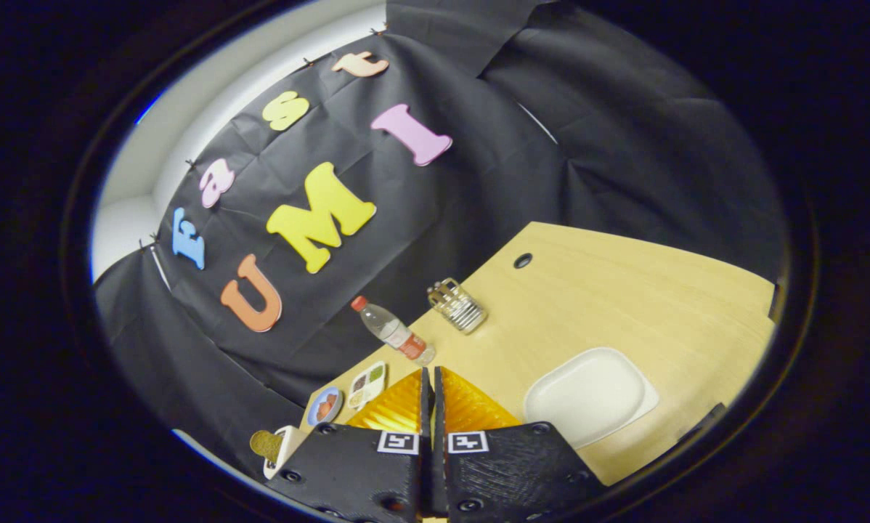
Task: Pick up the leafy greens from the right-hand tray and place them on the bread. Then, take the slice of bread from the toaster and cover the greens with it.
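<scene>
Presently the gripper (431, 385) is held with its jaws pressed together on nothing, above the table (609, 290), while the greens, seemingly in the small tray (367, 384) far left beyond the fingers, are judged light, limp and tearable, best pinched gently across a bunched middle.

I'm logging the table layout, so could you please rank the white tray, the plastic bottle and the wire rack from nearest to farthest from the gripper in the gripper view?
The gripper has its jaws shut, with nothing held.
1. White tray: just ahead, to the fingers' right.
2. Plastic bottle: lying on its side beyond the fingertips, slightly left.
3. Wire rack: farthest back, near the booth wall.
</scene>
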Motion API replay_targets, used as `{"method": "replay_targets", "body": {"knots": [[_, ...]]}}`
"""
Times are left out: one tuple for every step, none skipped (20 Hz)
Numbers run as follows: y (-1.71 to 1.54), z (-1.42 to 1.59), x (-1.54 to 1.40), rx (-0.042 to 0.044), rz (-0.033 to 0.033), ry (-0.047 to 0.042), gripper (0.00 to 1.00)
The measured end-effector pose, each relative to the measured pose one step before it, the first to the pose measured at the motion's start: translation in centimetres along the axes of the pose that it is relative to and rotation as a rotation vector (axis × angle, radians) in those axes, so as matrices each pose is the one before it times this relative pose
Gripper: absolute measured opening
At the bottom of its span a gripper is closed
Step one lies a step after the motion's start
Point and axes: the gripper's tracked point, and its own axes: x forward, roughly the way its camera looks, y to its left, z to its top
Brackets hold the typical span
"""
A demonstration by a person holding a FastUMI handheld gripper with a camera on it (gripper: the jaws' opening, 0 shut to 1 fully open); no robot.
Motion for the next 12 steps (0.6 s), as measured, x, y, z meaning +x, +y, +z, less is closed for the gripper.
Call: {"method": "replay_targets", "body": {"knots": [[1.203,-0.652,0.234,-0.00292,0.01744,0.00986,0.00],[1.276,-0.944,0.325,-0.00215,0.01787,0.01181,0.00],[1.195,-0.868,0.428,-0.00204,0.01741,0.01168,0.00],[1.165,-1.083,0.492,0.00093,0.01796,0.01119,0.00],[1.129,-1.043,0.665,-0.00042,0.01617,0.01327,0.00],[0.932,-1.259,0.572,-0.00537,0.01221,0.01268,0.00],[1.045,-1.159,0.827,0.00394,0.01674,0.01840,0.00],[1.198,-1.512,0.828,0.00766,0.01980,0.02633,0.00],[1.149,-1.322,0.819,0.00945,0.02003,0.02478,0.00],[0.914,-1.305,0.874,0.00262,0.01754,0.02353,0.00],[0.690,-1.133,0.752,0.00504,0.01599,0.01993,0.00],[0.590,-1.060,0.528,0.00794,0.01423,0.01686,0.00]]}}
